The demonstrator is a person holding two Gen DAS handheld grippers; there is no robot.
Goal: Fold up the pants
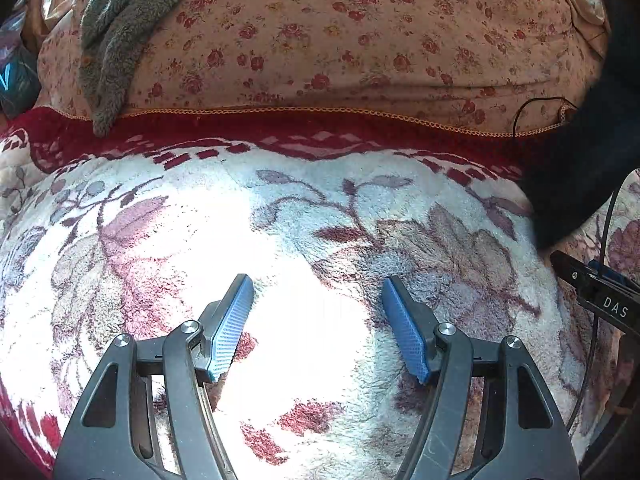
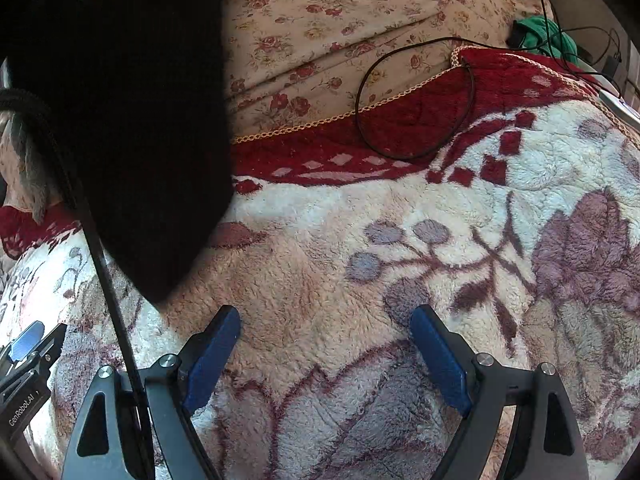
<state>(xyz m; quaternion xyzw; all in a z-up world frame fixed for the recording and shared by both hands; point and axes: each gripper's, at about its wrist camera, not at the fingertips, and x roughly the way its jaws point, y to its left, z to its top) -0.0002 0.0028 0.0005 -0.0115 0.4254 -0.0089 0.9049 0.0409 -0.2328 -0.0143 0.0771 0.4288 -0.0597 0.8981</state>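
Observation:
The pants (image 1: 576,152) are a black mass of cloth at the right edge of the left wrist view, over the blanket's red border. In the right wrist view the same pants (image 2: 136,120) fill the upper left and taper to a point just left of and beyond my fingers. How they lie or hang is too dark to tell. My left gripper (image 1: 317,282) is open over the fleece blanket (image 1: 280,220), holding nothing. My right gripper (image 2: 325,312) is open too, with bare blanket (image 2: 320,280) between its blue pads.
A floral quilt (image 1: 340,40) rises behind the blanket, with a grey fuzzy cloth (image 1: 116,40) draped on its left. A black cable (image 2: 416,92) loops over the red border, and green cloth (image 2: 548,36) lies far right. The left gripper's pad (image 2: 24,344) shows at the left edge.

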